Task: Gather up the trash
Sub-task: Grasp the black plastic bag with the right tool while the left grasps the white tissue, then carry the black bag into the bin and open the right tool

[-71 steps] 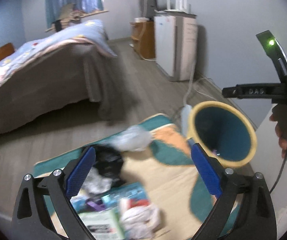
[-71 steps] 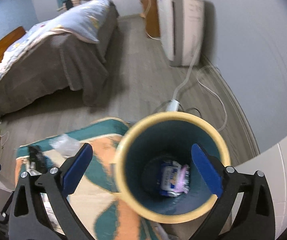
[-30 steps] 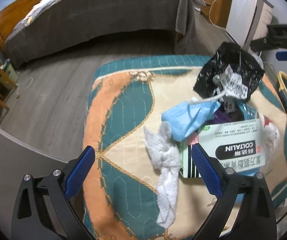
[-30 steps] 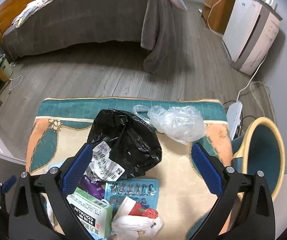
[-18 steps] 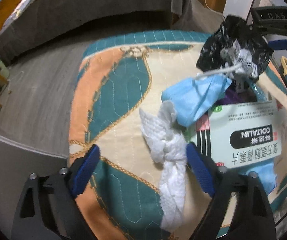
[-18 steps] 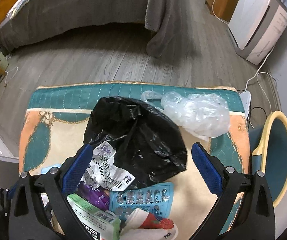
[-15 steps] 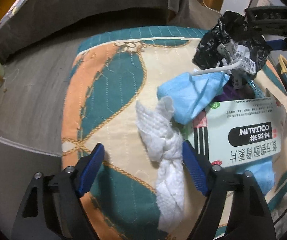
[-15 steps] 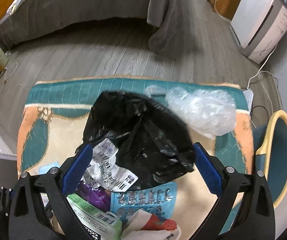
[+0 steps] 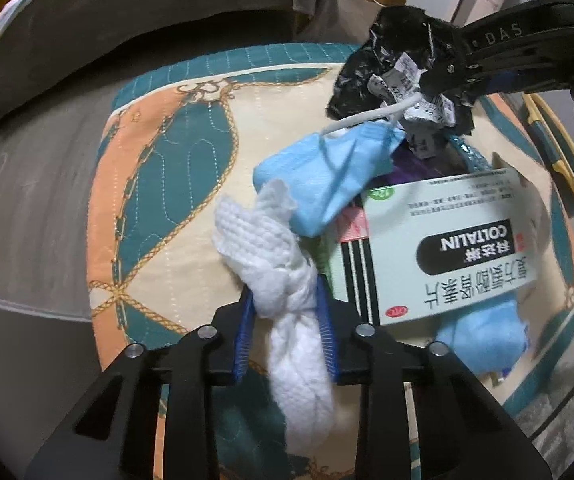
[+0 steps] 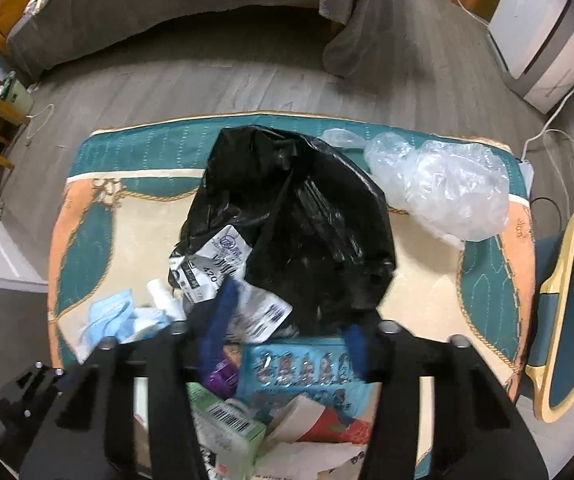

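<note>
Trash lies piled on a patterned mat [image 9: 159, 184]. My left gripper [image 9: 285, 312] is shut on a twisted white tissue [image 9: 283, 280], beside a blue face mask [image 9: 327, 176] and a white Coltalin box [image 9: 443, 248]. My right gripper [image 10: 287, 320] is closing around the lower edge of a black plastic bag [image 10: 307, 216] with a crumpled label [image 10: 211, 264]; the bag also shows in the left wrist view [image 9: 391, 52]. Whether the pads grip the bag is blurred. A blue blister pack [image 10: 303, 368] lies under the right gripper.
A clear plastic bag [image 10: 447, 188] lies at the mat's far right. The teal bin with a yellow rim [image 10: 571, 312] stands off the mat's right edge. A bed [image 10: 167, 4], an air purifier [image 10: 543, 40] and a cable on the floor lie beyond.
My left gripper moved in and shut on the white tissue. My right gripper came down onto the black bag and its jaws narrowed around it.
</note>
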The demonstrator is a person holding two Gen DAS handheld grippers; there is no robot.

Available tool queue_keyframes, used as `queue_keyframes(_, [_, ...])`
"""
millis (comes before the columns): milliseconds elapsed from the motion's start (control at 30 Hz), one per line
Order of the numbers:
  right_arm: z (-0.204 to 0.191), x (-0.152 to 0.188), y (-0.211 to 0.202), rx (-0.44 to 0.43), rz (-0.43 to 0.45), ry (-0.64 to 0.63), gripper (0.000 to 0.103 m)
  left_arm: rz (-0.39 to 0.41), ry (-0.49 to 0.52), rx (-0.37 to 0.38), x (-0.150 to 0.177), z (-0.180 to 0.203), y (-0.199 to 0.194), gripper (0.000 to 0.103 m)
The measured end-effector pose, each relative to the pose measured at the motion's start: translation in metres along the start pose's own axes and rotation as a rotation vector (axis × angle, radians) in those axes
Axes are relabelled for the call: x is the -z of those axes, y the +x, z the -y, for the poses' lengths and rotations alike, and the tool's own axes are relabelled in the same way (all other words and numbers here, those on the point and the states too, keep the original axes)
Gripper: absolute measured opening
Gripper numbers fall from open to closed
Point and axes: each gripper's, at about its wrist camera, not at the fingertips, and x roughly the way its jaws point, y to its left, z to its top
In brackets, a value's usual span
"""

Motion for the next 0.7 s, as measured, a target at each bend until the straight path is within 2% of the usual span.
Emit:
queue_keyframes(133, [-0.004,0.003,-0.013,-0.028,0.029,-0.03,0.031,0.016,0.008,-0.019,0.002,0.001,-0.007,0.029])
queue_keyframes(400, [0.004,0.012,-0.045,-0.048,0.085,-0.035,0.025,0.09,-0.035,-0.064,-0.003,-0.004,-0.038,0.029])
queue_keyframes(433, [0.005,0.012,-0.049,-0.052,0.092,-0.033,0.022,0.103,-0.039,-0.067,-0.004,-0.004,-0.042,0.029])
queue_keyframes(533, [0.01,0.017,-0.062,-0.061,0.116,-0.028,0.019,0.133,-0.053,-0.074,-0.015,-0.01,-0.049,0.029])
queue_keyframes(700, [0.018,0.025,-0.088,-0.082,0.172,-0.024,0.017,0.226,0.002,-0.097,-0.025,0.002,-0.088,0.029])
